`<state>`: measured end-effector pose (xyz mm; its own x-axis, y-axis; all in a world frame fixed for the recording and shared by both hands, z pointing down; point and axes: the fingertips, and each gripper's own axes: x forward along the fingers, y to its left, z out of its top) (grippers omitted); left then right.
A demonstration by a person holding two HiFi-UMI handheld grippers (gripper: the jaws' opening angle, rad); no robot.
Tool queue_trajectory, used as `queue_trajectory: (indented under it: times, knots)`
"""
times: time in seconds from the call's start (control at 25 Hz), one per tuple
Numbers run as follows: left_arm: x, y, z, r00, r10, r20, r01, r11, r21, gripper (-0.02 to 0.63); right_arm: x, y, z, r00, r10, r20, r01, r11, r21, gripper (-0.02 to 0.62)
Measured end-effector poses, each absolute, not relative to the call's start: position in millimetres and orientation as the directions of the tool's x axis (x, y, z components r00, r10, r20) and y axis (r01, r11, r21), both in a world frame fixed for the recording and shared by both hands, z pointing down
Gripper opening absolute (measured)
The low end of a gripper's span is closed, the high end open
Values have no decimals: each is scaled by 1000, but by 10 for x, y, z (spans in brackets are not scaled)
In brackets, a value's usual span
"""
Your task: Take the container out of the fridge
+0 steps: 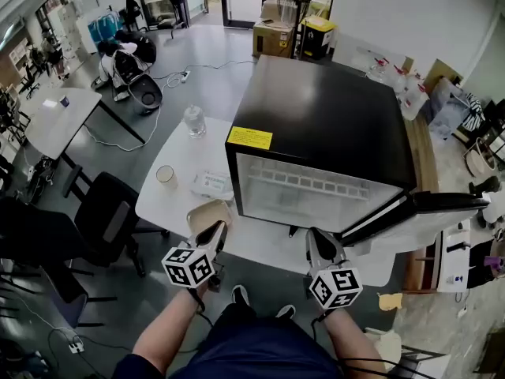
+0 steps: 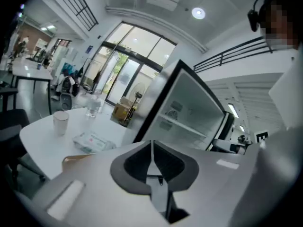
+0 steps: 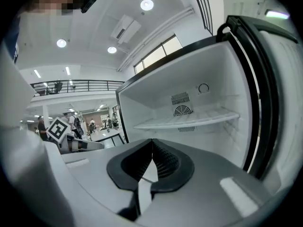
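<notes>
A black mini fridge (image 1: pixel 331 125) stands on the white table (image 1: pixel 162 208), its door (image 1: pixel 430 205) swung open to the right. Inside it the right gripper view shows only a bare white shelf (image 3: pixel 189 121). A tan container (image 1: pixel 205 213) sits on the table just left of the fridge front, and its rim shows in the left gripper view (image 2: pixel 75 160). My left gripper (image 1: pixel 218 229) hovers right over the container's near edge with its jaws together and nothing between them. My right gripper (image 1: pixel 316 242) is in front of the open fridge, jaws also together and empty (image 3: pixel 152 143).
A clear plastic pack (image 1: pixel 211 184), a paper cup (image 1: pixel 166 174) and a water bottle (image 1: pixel 194 121) stand on the table left of the fridge. A black office chair (image 1: pixel 106 219) is at the table's left edge. Cardboard boxes (image 1: pixel 274 38) sit on the floor behind.
</notes>
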<state>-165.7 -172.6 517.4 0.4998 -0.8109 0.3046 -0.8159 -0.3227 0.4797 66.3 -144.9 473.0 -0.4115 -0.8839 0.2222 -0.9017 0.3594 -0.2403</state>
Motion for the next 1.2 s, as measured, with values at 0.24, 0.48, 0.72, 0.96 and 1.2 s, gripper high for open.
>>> queue_trajectory:
  times: [0.24,0.48,0.72,0.96,1.2]
  knots:
    - [-890,-1646,4469,577,-794,193,-803,-508,313,3,777,-1405,4313,-396,-908,139,-918,389,-75,6]
    - [-582,-1609,3967,550,-830,92,-830,-530,174,3,800,-1346,3935,-427,-902,61,-904,425,-39,6]
    - [-439,-1507,3708,544,-838,36,-834,-535,137,3,890,-1258,3654,-450,-892,-26,-890,451,-59,6]
    - [-321,-1425,3607,548,-836,11,-832,-544,108,3,852,-1184,3633,-479,-877,-29,-876,480,-52,6]
    - [-304,-1396,3567,553,-833,-11,-827,-550,114,3,826,-1172,3660,-483,-876,-10,-875,483,-40,6]
